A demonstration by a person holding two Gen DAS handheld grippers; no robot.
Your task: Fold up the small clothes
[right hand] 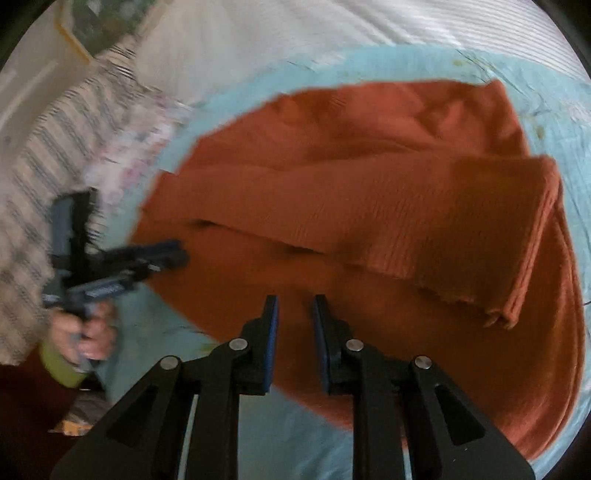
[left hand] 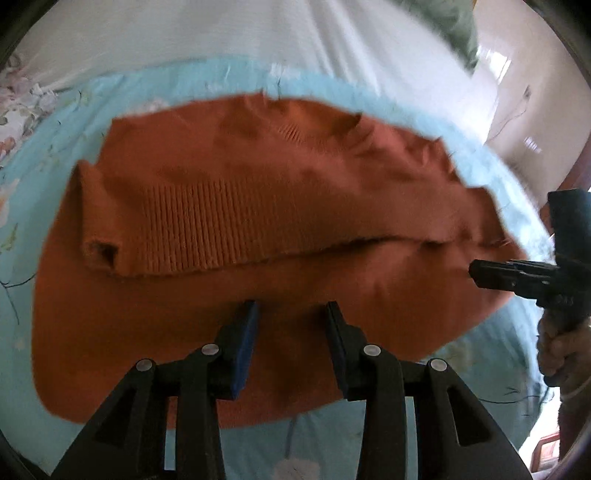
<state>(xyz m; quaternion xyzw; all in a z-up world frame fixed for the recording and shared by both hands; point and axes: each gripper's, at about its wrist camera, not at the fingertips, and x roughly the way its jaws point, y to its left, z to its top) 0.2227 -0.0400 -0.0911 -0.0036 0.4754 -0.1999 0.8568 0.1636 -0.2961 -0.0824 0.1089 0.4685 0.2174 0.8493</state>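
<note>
An orange knit sweater (left hand: 229,192) lies flat on a light blue floral bedspread (left hand: 48,122), with its ribbed sleeves folded across the body. My left gripper (left hand: 291,306) is open and empty, hovering over the sweater's near part. My right gripper (right hand: 295,301) is open and empty above the sweater's (right hand: 369,192) near edge. Each gripper shows in the other's view: the right one (left hand: 476,275) at the sweater's right edge, the left one (right hand: 173,254) at its left edge. Both views are motion-blurred.
A white sheet (left hand: 184,33) covers the bed beyond the blue bedspread (right hand: 406,62). A striped and floral cloth (right hand: 55,166) lies at the left of the right wrist view. A pale wall and floor (left hand: 517,92) show at the right of the left wrist view.
</note>
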